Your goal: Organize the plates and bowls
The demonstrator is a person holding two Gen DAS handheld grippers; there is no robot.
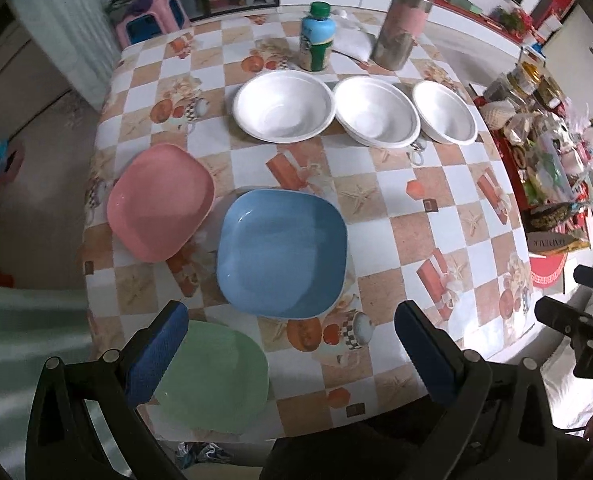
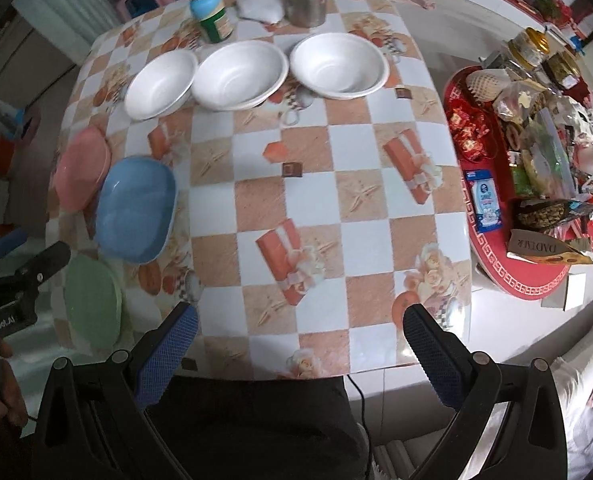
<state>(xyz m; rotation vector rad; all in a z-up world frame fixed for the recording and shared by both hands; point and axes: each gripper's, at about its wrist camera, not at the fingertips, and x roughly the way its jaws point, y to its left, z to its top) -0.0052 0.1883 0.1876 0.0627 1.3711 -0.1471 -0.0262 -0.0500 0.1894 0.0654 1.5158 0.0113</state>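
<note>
Three square plates lie on the checkered table: pink, blue and green. Three white bowls stand in a row behind them: left, middle, right. My left gripper is open and empty, above the near edge, with the green plate under its left finger. In the right wrist view the bowls are at the back and the plates, such as the blue one, at the left. My right gripper is open and empty over the front edge.
A green-capped bottle, a pink and steel flask and a white cloth stand at the table's back. A red round side table crowded with snacks and packets is at the right. A pink stool stands beyond the table.
</note>
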